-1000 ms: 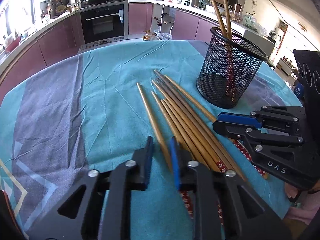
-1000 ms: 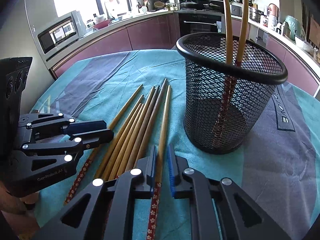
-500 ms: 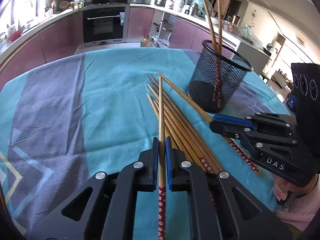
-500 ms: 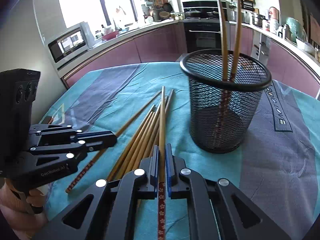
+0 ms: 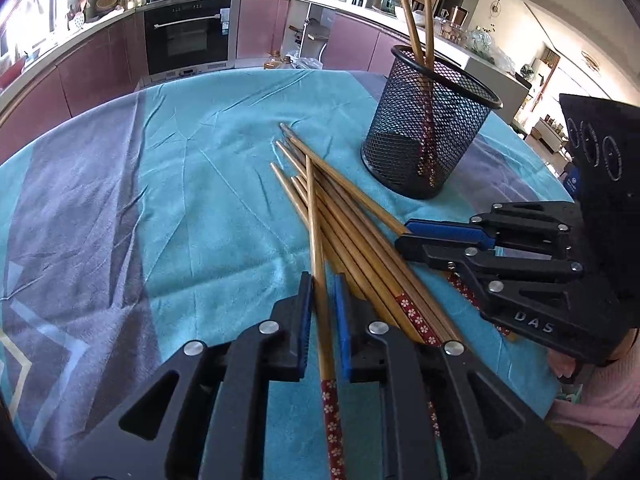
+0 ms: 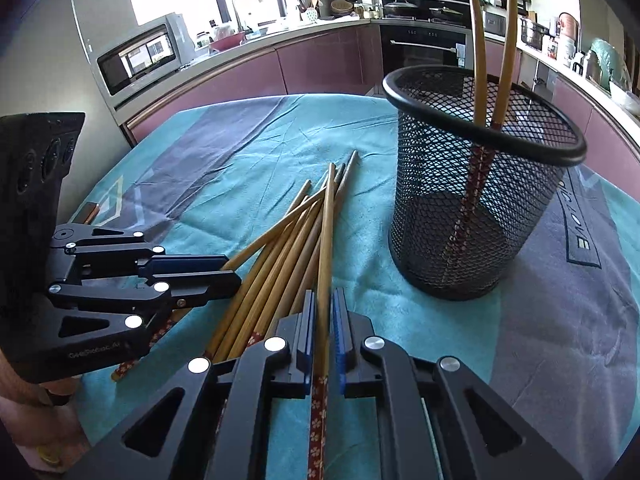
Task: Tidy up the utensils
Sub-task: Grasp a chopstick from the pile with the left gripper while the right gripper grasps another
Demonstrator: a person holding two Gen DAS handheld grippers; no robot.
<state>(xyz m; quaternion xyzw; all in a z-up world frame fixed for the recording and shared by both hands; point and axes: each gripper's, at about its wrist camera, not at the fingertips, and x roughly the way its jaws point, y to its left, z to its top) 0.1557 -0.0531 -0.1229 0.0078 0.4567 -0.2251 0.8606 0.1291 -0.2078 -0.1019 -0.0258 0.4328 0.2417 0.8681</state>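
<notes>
Several bamboo chopsticks (image 5: pixel 360 236) with red flowered ends lie in a loose pile on the teal tablecloth, also in the right wrist view (image 6: pixel 276 256). A black mesh cup (image 5: pixel 428 136) stands behind them with two chopsticks upright in it; it also shows in the right wrist view (image 6: pixel 480 184). My left gripper (image 5: pixel 322 288) is shut on one chopstick (image 5: pixel 314 216), its tip over the pile. My right gripper (image 6: pixel 323 308) is shut on another chopstick (image 6: pixel 326 224), left of the cup. Each gripper shows in the other's view, at the right (image 5: pixel 404 238) and at the left (image 6: pixel 234 276).
The round table carries a teal and grey cloth (image 5: pixel 160 200). Kitchen counters, an oven (image 5: pixel 188 36) and a microwave (image 6: pixel 140 56) run along the back. A pink sleeve (image 5: pixel 600 392) shows at the right edge.
Both grippers closed, each on one chopstick from the pile, and lifted it. Since half a second ago both have moved closer to the pile and cup, chopsticks still held.
</notes>
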